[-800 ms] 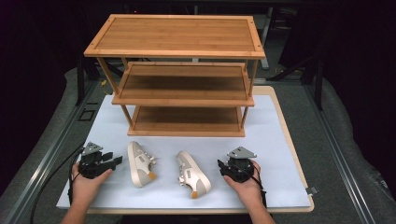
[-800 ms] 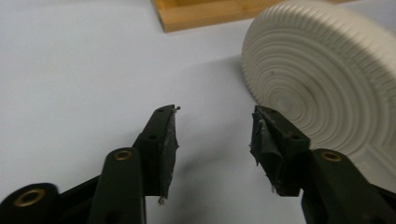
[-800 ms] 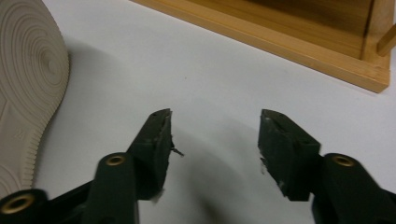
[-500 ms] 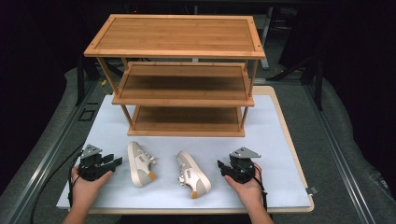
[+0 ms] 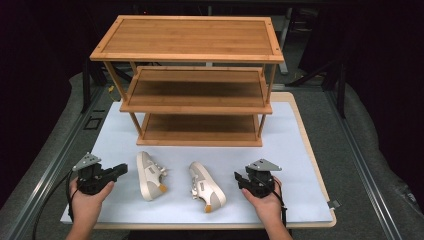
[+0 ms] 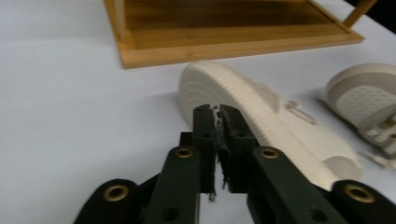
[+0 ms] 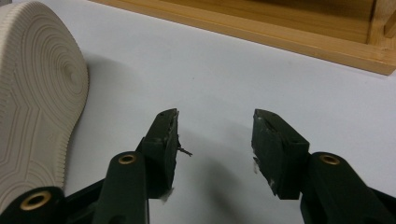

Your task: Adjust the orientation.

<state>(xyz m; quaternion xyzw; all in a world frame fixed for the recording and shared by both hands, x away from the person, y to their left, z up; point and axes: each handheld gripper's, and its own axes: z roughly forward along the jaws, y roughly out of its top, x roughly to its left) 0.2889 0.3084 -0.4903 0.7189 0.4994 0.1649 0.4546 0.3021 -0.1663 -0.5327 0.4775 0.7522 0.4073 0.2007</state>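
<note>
Two cream sneakers lie on their sides on the white mat in front of a three-tier wooden shoe rack (image 5: 195, 90). The left shoe (image 5: 149, 175) lies just right of my left gripper (image 5: 120, 171), whose jaws are shut with nothing between them. In the left gripper view that shoe's ribbed sole (image 6: 261, 116) lies right beyond my gripper (image 6: 217, 112). The right shoe (image 5: 206, 186) lies left of my right gripper (image 5: 239, 179), which stands open over bare mat. Its sole (image 7: 35, 93) fills the left of the right gripper view, beside my open gripper (image 7: 215, 128).
The white mat (image 5: 300, 145) covers a wooden tabletop with grey padding around it. The rack's bottom shelf edge (image 7: 261, 32) stands a short way beyond both grippers. A cable (image 5: 47, 205) trails from the left gripper. Bare mat lies between the shoes and the rack.
The right hand and its gripper have drifted slightly toward the front edge. The left gripper and both shoes stay put.
</note>
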